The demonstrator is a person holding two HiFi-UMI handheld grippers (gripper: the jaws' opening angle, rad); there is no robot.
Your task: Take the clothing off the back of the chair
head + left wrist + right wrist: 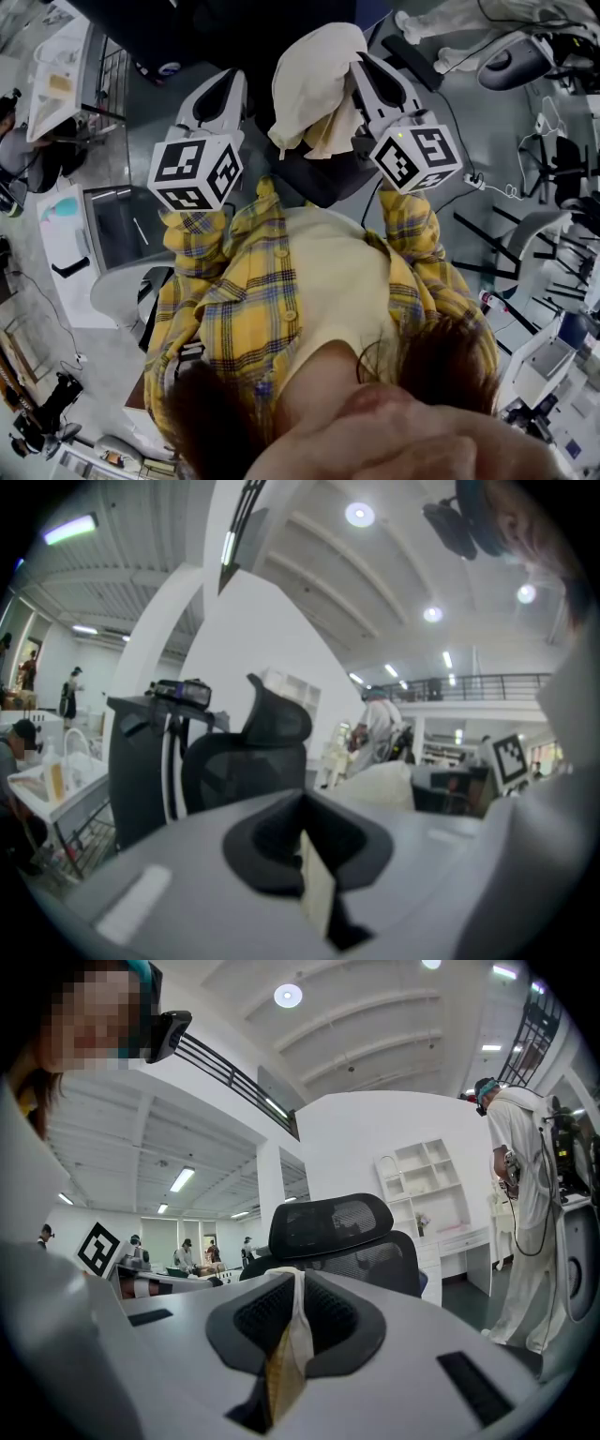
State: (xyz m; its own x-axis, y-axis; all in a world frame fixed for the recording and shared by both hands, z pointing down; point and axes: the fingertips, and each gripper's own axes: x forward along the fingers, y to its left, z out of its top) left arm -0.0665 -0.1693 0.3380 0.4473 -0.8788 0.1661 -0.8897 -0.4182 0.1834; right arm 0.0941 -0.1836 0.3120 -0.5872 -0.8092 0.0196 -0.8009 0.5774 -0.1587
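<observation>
Clothing [314, 84] edge hidden within right gripper [364, 75] jaws

Cream clothing [314, 84] hangs bunched from the right hand-held gripper [361, 70], above the black chair [328, 1227].

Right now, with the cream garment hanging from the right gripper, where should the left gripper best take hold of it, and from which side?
Probably the loose drooping left edge of the cream garment, approached from its left, where the left gripper is beside it. The right gripper pinches a fold on its right side, so the left side hangs unsupported.
</observation>
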